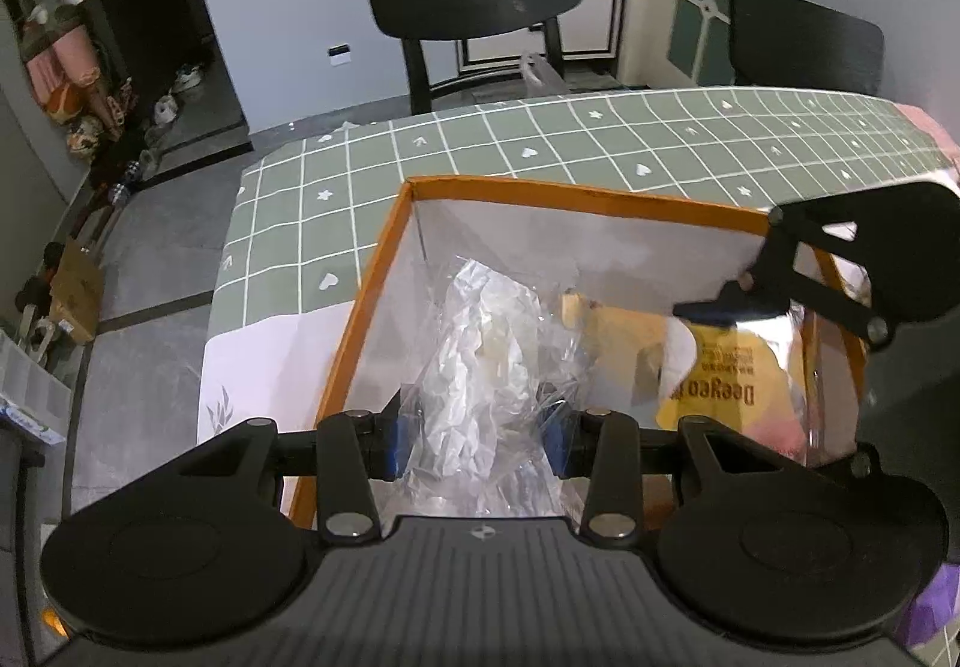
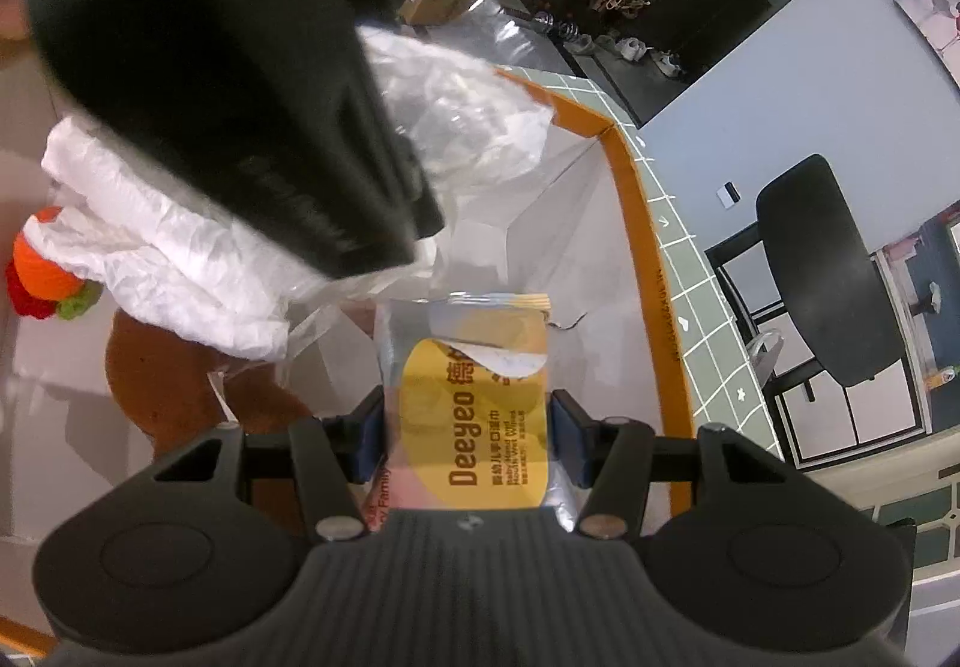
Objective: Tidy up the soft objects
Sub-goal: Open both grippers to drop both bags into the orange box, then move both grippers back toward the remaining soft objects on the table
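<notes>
left gripper (image 1: 477,436) clamped on crinkled clear plastic bag of white tissue (image 1: 480,361) | right gripper (image 2: 468,436) clamped on yellow Deeyeo wipes pack (image 2: 474,415) | both over orange-rimmed white box (image 1: 384,271), near its far-left corner | risk — grippers crowd together, slick film slips, bag snags rim

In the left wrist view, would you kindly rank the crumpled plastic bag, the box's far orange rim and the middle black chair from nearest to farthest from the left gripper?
1. Crumpled plastic bag: between the left gripper's pads, inside the box.
2. Far orange rim: beyond the bag, on the table.
3. Black chair: behind the table, at the top centre.
</notes>
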`<state>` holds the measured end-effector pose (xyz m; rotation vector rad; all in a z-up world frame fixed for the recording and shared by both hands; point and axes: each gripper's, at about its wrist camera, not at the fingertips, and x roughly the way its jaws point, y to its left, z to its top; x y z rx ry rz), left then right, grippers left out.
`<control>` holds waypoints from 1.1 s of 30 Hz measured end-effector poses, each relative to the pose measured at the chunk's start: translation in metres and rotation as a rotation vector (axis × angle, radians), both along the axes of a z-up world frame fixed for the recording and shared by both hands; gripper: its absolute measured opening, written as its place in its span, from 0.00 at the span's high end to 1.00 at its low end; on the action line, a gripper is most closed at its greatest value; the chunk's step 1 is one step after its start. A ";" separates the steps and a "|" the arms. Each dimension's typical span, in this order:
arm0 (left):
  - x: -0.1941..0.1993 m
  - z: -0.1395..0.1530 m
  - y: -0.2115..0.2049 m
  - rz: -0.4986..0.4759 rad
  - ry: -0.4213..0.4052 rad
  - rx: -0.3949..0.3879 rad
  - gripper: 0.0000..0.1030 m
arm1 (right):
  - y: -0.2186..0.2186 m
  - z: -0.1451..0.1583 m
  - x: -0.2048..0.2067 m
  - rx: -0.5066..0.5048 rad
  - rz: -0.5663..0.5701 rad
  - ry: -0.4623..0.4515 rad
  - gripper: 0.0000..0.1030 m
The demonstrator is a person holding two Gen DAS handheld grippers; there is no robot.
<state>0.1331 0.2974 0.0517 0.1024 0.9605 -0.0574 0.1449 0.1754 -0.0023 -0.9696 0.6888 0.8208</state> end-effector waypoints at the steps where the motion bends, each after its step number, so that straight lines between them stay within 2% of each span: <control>1: 0.002 -0.002 0.000 0.003 0.005 -0.001 0.53 | -0.001 -0.002 0.002 0.000 -0.002 0.003 0.46; 3: 0.004 -0.005 0.000 0.015 0.015 0.011 0.45 | -0.001 -0.003 0.003 0.002 -0.006 0.000 0.46; 6: 0.006 -0.008 0.000 0.029 0.014 0.025 0.34 | -0.002 -0.002 0.003 0.008 -0.018 -0.026 0.39; 7: 0.005 -0.006 0.000 0.035 0.003 0.017 0.32 | -0.002 0.002 0.001 0.013 -0.017 -0.026 0.38; 12: 0.001 0.011 0.009 0.070 -0.073 -0.090 0.19 | -0.006 0.010 -0.001 0.036 -0.016 -0.033 0.38; 17: -0.003 0.026 0.009 0.092 -0.107 -0.133 0.18 | -0.008 0.012 -0.004 0.039 -0.016 -0.040 0.37; 27: -0.015 0.040 -0.002 0.073 -0.129 -0.093 0.18 | -0.019 0.021 -0.015 0.044 -0.026 -0.057 0.37; 33: -0.026 0.055 -0.011 0.063 -0.154 -0.085 0.18 | -0.032 0.039 -0.025 0.063 -0.039 -0.088 0.37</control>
